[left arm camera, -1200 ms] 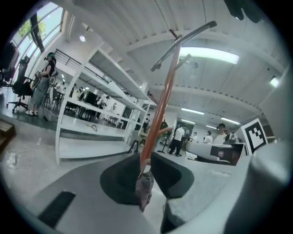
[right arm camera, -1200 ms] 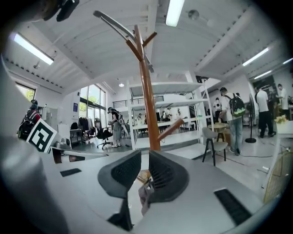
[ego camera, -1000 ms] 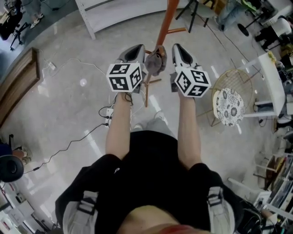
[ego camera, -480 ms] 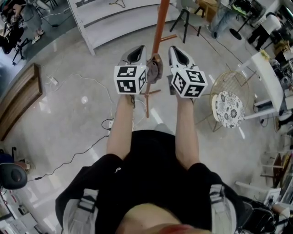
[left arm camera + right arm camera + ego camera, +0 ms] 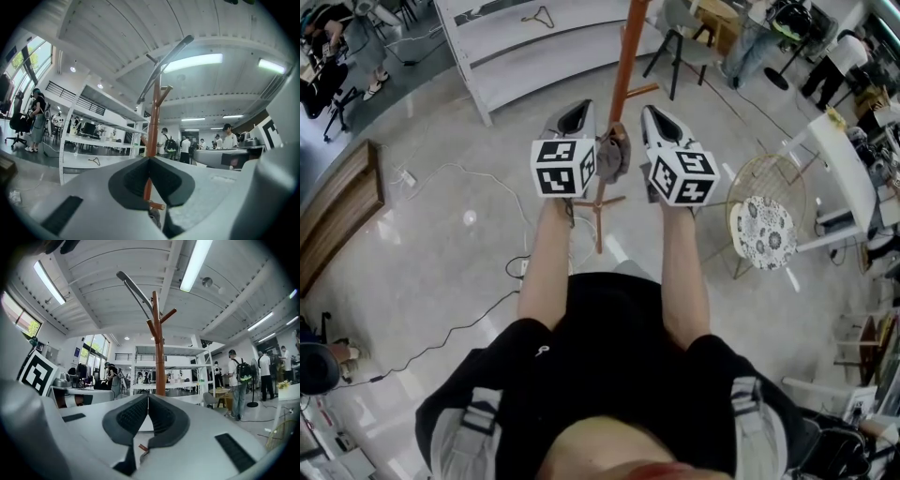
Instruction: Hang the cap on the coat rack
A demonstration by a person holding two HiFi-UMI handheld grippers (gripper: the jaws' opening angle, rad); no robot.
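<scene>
The grey cap (image 5: 612, 157) hangs on a peg of the orange-brown coat rack (image 5: 623, 66), between my two raised grippers. My left gripper (image 5: 574, 112) is just left of the cap, its jaws shut and empty. To the cap's right, my right gripper (image 5: 654, 114) is also shut on nothing. In the left gripper view the shut left gripper (image 5: 150, 158) points at the coat rack (image 5: 153, 122), and a bit of the cap (image 5: 154, 218) shows below a peg. The right gripper (image 5: 148, 396), in its own view, faces the coat rack (image 5: 159, 357) with its forked pegs overhead.
A white shelving unit (image 5: 534, 47) stands behind the rack. A round wire chair with a patterned cushion (image 5: 762, 230) is at the right, beside a white table (image 5: 844, 169). Cables (image 5: 478, 319) run over the floor, with a wooden bench (image 5: 342, 216) at left. People stand in the background.
Both grippers have edged up the picture along the pole while the head view tilted forward. The cap stays on the rack between them.
</scene>
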